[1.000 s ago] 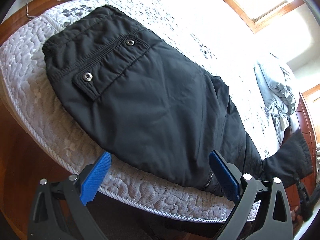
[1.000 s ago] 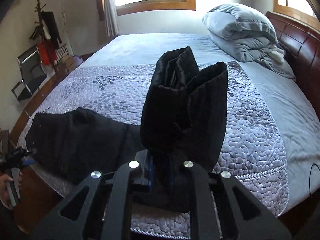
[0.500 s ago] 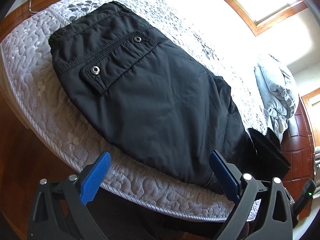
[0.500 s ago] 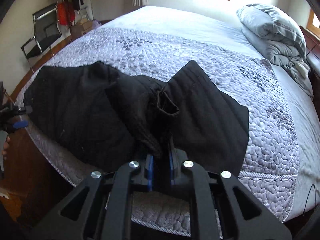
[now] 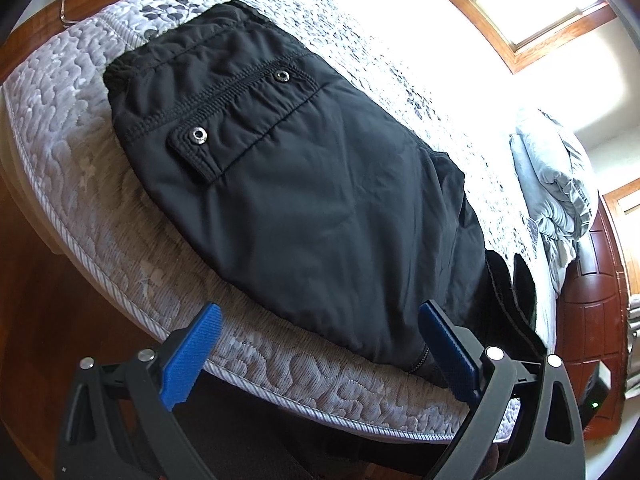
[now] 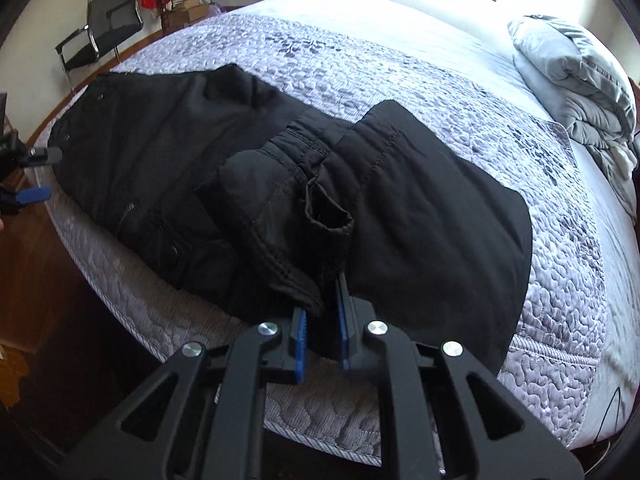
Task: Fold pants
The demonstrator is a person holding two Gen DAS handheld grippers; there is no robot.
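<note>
Lowered from mid-air, the pants [image 6: 420, 200] legs now drape over the bed [image 6: 560, 320], pinched by the right tool [image 6: 320, 328]; left tool [image 5: 320, 344] hovers spread. Aligning hems with the waistband before release would keep edges square.

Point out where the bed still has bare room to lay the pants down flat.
Bare quilted bedspread runs between the black pants and the grey folded duvet, and toward the window. The near edge is crowded: pants cover it, with the right gripper clamping a leg end.

Each tool is matte black plastic: the left tool [image 5: 320, 344] and right tool [image 6: 320, 334] have ribbed blue pads [image 5: 192, 354], triangular cutouts and round silver screws [image 6: 268, 328].
</note>
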